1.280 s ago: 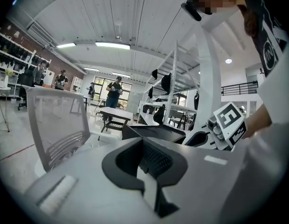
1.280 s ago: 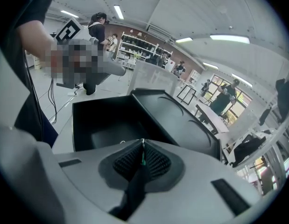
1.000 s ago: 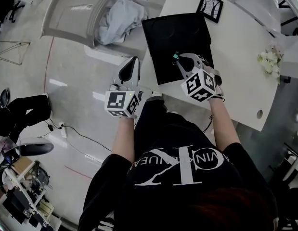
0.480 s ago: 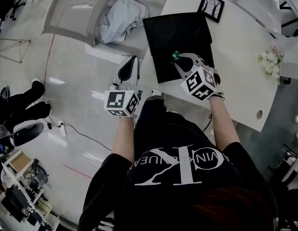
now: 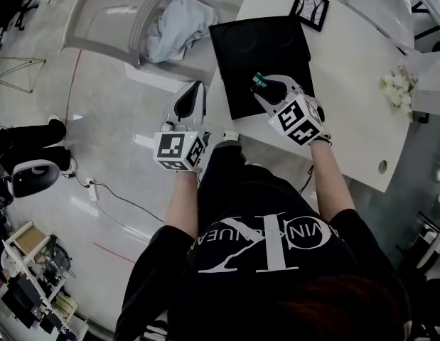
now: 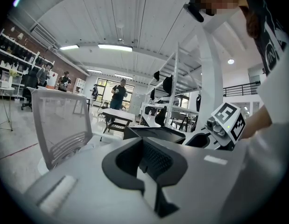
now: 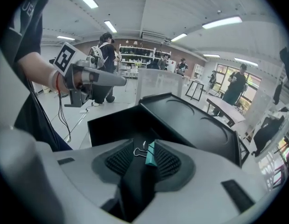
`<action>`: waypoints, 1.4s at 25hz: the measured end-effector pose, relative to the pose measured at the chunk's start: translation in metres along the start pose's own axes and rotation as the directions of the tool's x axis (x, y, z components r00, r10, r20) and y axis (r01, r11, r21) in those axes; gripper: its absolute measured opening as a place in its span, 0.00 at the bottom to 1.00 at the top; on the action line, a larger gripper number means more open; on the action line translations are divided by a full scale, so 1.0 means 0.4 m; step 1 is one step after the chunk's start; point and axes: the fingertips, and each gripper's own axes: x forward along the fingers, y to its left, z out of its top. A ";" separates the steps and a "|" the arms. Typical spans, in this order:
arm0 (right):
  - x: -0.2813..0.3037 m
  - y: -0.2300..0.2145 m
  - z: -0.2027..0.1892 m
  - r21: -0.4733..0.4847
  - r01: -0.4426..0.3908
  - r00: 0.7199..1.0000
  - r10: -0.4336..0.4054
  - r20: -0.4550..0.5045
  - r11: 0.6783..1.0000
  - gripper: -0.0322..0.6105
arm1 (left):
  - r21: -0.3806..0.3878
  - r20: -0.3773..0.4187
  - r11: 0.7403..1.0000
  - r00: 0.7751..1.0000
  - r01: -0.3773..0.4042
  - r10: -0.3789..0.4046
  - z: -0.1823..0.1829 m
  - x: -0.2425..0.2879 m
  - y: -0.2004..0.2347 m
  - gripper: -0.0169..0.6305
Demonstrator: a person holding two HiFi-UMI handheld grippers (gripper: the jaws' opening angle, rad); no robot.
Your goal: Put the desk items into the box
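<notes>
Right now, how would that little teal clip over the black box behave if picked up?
The clip looks small and thin, so probably light. Its wire loops suggest stiff metal, unlikely to break. Being narrow and smooth, it might twist or slip in a loose grip.

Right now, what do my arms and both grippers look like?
Both arms are bare below the short sleeves of a black T-shirt with white lettering. The left gripper and right gripper are pale grey shells with black ribbed pads, each carrying a white cube of black square markers. The right jaws have just opened, a teal binder clip between them.
</notes>
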 end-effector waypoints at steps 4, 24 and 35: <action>-0.019 -0.009 0.003 0.042 0.022 0.999 -0.023 0.029 0.999 0.24 | 0.002 0.004 1.000 1.000 0.006 -0.006 0.006 0.000 -0.012 0.04; -0.161 -0.061 -0.009 0.228 0.149 0.970 -0.187 0.155 0.962 0.08 | 0.045 0.038 0.999 0.999 0.019 -0.020 0.045 -0.026 -0.086 0.04; -0.257 -0.079 -0.012 0.332 0.196 0.930 -0.282 0.235 0.923 0.08 | 0.071 0.072 0.997 0.997 0.014 -0.019 0.074 -0.061 -0.131 0.04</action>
